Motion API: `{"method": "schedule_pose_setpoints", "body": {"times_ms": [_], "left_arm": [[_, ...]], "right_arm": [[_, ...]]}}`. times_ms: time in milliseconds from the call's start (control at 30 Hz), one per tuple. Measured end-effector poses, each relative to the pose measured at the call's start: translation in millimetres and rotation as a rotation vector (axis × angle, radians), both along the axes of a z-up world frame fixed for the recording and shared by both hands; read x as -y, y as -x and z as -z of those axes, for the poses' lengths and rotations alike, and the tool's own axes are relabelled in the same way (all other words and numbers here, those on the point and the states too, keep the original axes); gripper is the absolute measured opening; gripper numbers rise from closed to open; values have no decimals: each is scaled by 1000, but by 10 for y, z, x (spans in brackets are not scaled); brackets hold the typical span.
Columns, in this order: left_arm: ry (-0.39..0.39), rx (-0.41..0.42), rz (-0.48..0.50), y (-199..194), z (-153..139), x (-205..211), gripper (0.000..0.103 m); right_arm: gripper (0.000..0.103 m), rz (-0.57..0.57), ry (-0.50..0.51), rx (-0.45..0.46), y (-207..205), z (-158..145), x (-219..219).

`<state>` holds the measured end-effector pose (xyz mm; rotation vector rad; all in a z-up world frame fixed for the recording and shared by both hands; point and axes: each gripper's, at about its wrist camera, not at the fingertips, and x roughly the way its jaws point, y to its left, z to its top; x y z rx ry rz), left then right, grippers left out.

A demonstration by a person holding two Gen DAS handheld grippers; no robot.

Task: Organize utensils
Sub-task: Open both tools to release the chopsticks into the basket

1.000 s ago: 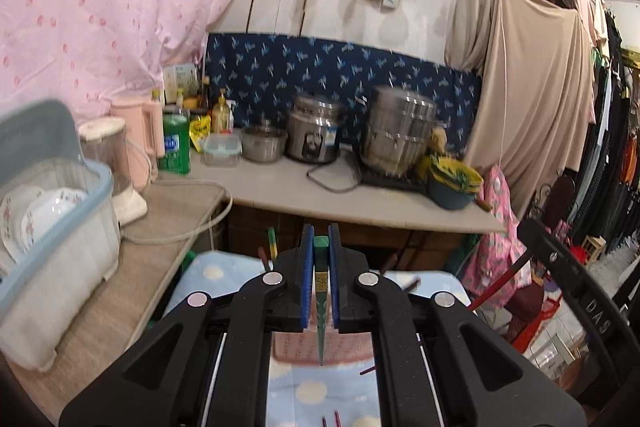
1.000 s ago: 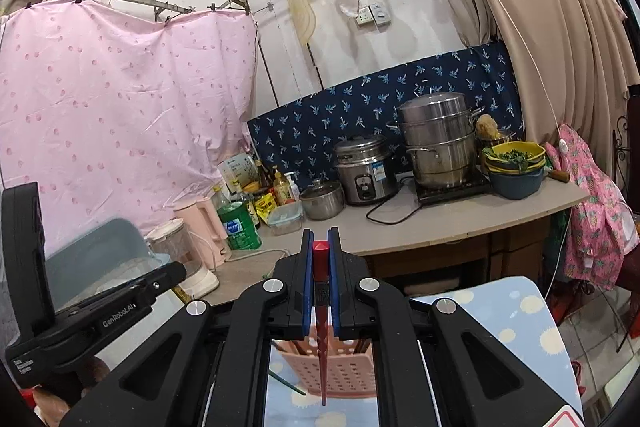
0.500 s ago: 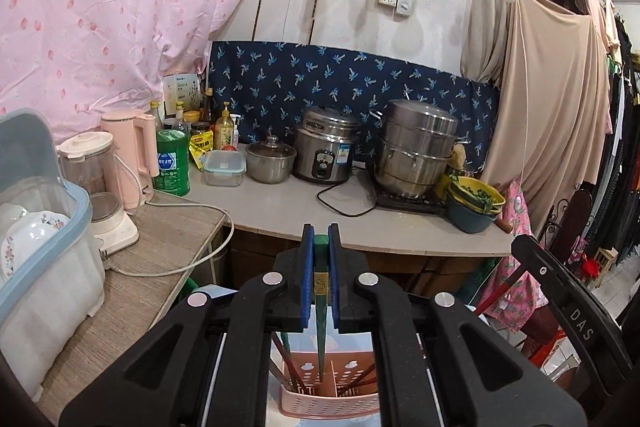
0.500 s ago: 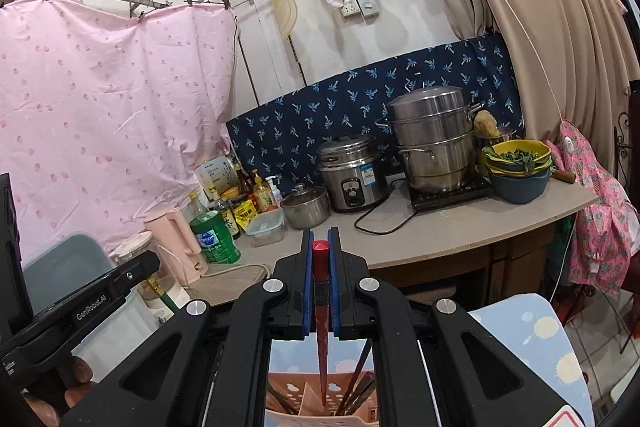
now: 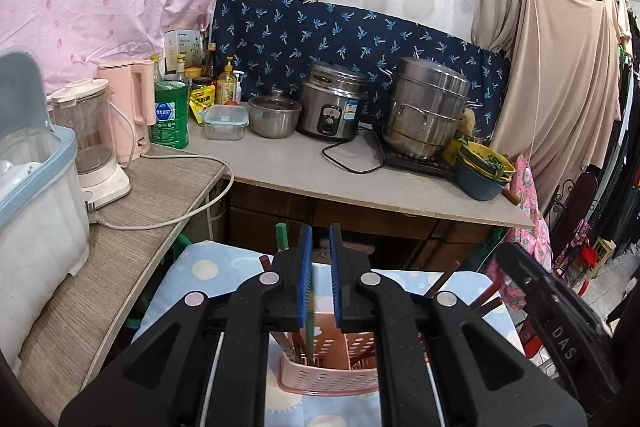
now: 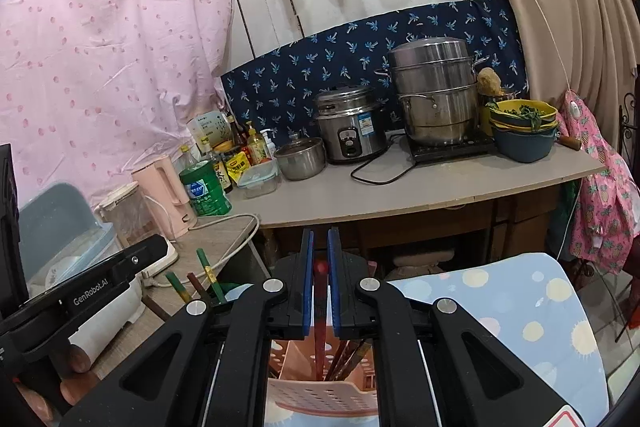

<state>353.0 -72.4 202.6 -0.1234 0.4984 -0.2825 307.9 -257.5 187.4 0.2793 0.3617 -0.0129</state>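
A pink perforated utensil holder [image 5: 332, 375] stands on the blue spotted cloth, below both grippers; it also shows in the right wrist view [image 6: 320, 391]. Several chopsticks stand in it. My left gripper [image 5: 318, 279] is open right above the holder; a green chopstick [image 5: 281, 237] leans out to the left of its fingers. My right gripper [image 6: 319, 279] is slightly open above the holder. A red chopstick [image 6: 320, 311] stands loose between its pads, its lower end in the holder. More green and brown chopsticks [image 6: 208, 275] lean out at the left.
A counter [image 5: 320, 167] runs behind, with a rice cooker [image 5: 332, 107], a steamer pot [image 5: 428, 111], a small pot, bottles, a pink kettle [image 5: 128, 107] and a blender. A dish box [image 5: 36, 203] stands at the left. A dark chair back [image 5: 560, 327] stands at the right.
Both grippers have lowered over the holder and opened. The green chopstick has left the left gripper's pads and now stands in the holder. The red chopstick has slid down between the right pads.
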Motion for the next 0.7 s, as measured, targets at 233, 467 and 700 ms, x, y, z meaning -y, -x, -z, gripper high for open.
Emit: {"method": "schedule_pose_setpoints", "body": {"times_ms": [233,467,700], "left_arm": [[-14,-5,-13,103,31,-39,36],[-61,-12,-7,339,87,-32,40],[-94,-16,-5,642,176,-37,40]], "right_arm": [[12,3,-7,13,164,-61,27],[12,-4,-41,23,474,-97,41],[13,-11,-25,16,854,-25,-60]]}}
